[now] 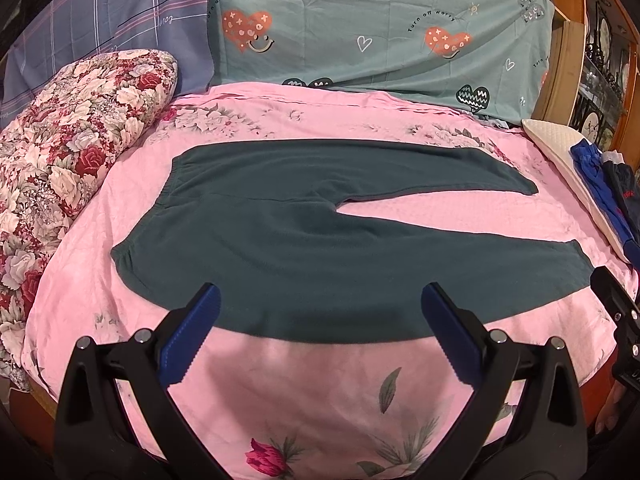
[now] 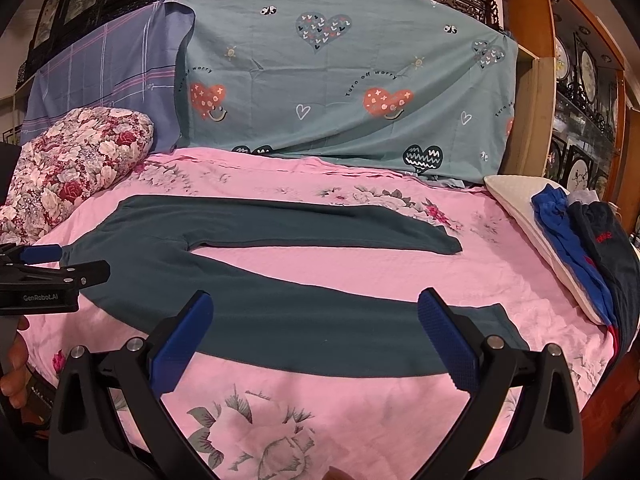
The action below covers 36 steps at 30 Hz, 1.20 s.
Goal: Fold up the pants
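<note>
- The dark green pants [image 1: 280,240] lie flat and unfolded on the pink floral bedspread [image 1: 304,392], waistband at the left, both legs running to the right and spreading apart in a V from the crotch
- The far leg [image 2: 320,220] ends short of the white pillow [image 2: 516,204]; the near leg [image 2: 360,332] runs along the front of the bed, its cuff near the bed's right front corner
- A rolled floral quilt [image 1: 68,160] sits just beside the waistband on the left; a teal heart-print sheet [image 1: 380,32] stands behind, apart from the pants
- A pile of blue and navy clothes [image 2: 584,248] rests on the white pillow at the right edge, near both cuffs
- A strip of bare bedspread lies between the near leg and the front edge of the bed, wider below the waist end
- The left gripper [image 1: 320,320] is spread wide, holding nothing, its blue fingertips over the near edge of the seat and thigh
- The right gripper [image 2: 314,332] is likewise wide apart and empty, over the lower part of the near leg, with its right finger close to the cuff
</note>
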Motion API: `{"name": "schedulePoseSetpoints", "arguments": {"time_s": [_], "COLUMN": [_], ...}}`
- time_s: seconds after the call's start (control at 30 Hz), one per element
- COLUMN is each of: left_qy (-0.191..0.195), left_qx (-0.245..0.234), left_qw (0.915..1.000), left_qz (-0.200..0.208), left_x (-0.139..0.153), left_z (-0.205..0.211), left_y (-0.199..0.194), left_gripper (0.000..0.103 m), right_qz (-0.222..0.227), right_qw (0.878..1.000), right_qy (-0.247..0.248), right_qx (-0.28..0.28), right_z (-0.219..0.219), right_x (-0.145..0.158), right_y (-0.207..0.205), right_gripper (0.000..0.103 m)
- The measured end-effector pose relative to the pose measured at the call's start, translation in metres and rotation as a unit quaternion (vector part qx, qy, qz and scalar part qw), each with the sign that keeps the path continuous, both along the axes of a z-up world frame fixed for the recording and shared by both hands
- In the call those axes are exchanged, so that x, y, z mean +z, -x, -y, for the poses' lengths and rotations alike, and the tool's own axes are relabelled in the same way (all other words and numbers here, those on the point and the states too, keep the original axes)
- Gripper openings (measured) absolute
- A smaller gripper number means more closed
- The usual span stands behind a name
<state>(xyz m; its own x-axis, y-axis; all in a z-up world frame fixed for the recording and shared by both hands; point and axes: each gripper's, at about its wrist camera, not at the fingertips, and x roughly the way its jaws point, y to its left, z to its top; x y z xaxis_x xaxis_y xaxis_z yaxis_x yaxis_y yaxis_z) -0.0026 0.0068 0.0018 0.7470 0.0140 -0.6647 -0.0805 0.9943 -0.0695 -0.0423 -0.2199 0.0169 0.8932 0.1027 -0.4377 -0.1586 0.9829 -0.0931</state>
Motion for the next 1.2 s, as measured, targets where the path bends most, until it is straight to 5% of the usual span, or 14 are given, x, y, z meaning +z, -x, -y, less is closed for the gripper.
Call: {"name": "schedulePoseSetpoints", "arguments": {"time_s": [0.6,0.73,0.9,1.03,1.13,1.2], "left_qy": [-0.038,-0.064,-0.142,-0.121,-0.123,-0.107], "left_qx": [0.002,0.002,0.075,0.124,0.146,0.131], "left_qw": [0.9991,0.9977,0.9861,0.9843,0.9816,0.9839], "left_qz": [0.018,0.02,0.043,0.033,0.0,-0.056], "left_x": [-0.003,0.003,0.04,0.072,0.063,0.034], "left_z": [0.0,-0.012,-0.077,-0.147,-0.183,-0.188], "left_y": [0.004,0.0,-0.021,-0.062,-0.1,-0.133], "left_gripper": [0.101,0.101,0.101,0.101,0.101,0.101], "right_qz": [-0.015,-0.028,-0.015,-0.008,-0.045,-0.069], "right_qw": [0.999,0.996,0.988,0.981,0.969,0.962], "right_qy": [-0.006,0.004,0.026,0.046,0.08,0.089], "right_qx": [0.031,0.087,0.155,0.191,0.23,0.248], "right_z": [-0.006,-0.009,-0.015,-0.03,-0.068,-0.084], "right_x": [-0.001,0.005,0.051,0.075,0.076,0.063], "right_y": [-0.001,-0.008,-0.04,-0.072,-0.141,-0.173], "right_gripper": [0.102,0.102,0.102,0.102,0.102,0.097]}}
